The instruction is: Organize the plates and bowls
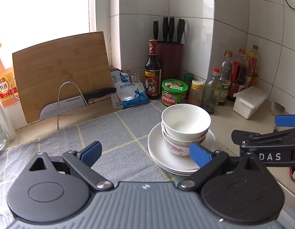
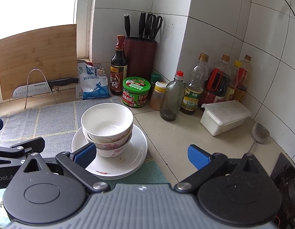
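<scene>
From where I was steering, the stack of bowls [image 1: 184,128] sat on the stack of plates [image 1: 162,152], three white bowls nested one inside another, the top one plain and glossy inside, the lower two carrying a pink flower print on their outer walls. Beneath them I counted about three shallow white plates, edges lined up, with a small red mark on the rim at 6 o'clock and a few brownish specks on the top plate in the right wrist view. The whole pile rested on the right edge of a grey checked cloth [image 1: 113,131] spread over the tabletop [image 2: 178,133]. The left gripper [image 1: 145,153] hung with its blue fingers [image 1: 92,151] wide apart and nothing between them; the pile lay at about 1 o'clock from it, the right-hand finger overlapping the plates' rim in the picture, though I could not tell if it touched. The right gripper [image 2: 141,155] also had its fingers [image 2: 199,157] spread, empty, with the pile at about 11 o'clock and its left-hand finger in front of the plates' edge. Behind the pile, at 12 o'clock, stood a green-lidded jar [image 2: 136,92], a dark vinegar bottle [image 2: 119,66] and a dark red knife block [image 2: 140,57]. At 10 o'clock a bamboo cutting board [image 1: 61,72] leaned on a wire rack with a knife [image 1: 76,103] across it. A white lidded box [image 2: 225,116] sat at 2 o'clock.
</scene>
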`<state>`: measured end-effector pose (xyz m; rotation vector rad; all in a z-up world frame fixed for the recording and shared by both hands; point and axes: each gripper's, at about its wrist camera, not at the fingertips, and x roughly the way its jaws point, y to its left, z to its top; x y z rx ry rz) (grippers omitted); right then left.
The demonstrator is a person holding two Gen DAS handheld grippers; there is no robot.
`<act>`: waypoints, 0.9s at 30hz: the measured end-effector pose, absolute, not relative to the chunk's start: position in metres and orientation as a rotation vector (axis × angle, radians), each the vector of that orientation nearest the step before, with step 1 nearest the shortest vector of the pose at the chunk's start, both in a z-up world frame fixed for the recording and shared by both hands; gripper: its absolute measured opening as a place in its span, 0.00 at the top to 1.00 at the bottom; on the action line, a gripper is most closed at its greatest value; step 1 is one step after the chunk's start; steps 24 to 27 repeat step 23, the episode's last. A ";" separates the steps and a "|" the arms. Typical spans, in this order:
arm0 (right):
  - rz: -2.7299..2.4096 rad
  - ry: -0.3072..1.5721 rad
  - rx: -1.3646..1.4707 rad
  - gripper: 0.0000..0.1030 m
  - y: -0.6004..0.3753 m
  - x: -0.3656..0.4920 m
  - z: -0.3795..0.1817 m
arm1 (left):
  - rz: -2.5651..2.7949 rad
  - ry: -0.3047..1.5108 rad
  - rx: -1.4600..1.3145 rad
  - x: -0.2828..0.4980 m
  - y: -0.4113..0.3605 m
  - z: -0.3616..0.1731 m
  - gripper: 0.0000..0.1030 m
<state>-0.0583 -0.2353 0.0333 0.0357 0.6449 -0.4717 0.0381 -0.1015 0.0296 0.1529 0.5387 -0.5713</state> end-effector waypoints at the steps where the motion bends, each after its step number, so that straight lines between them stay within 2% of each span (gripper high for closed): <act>1: -0.471 0.644 0.035 0.00 -0.235 -0.058 0.033 | -0.570 0.539 0.152 0.038 -0.101 0.030 0.05; 27: -0.476 0.646 0.029 0.00 -0.233 -0.058 0.034 | -0.570 0.548 0.148 0.040 -0.099 0.029 0.05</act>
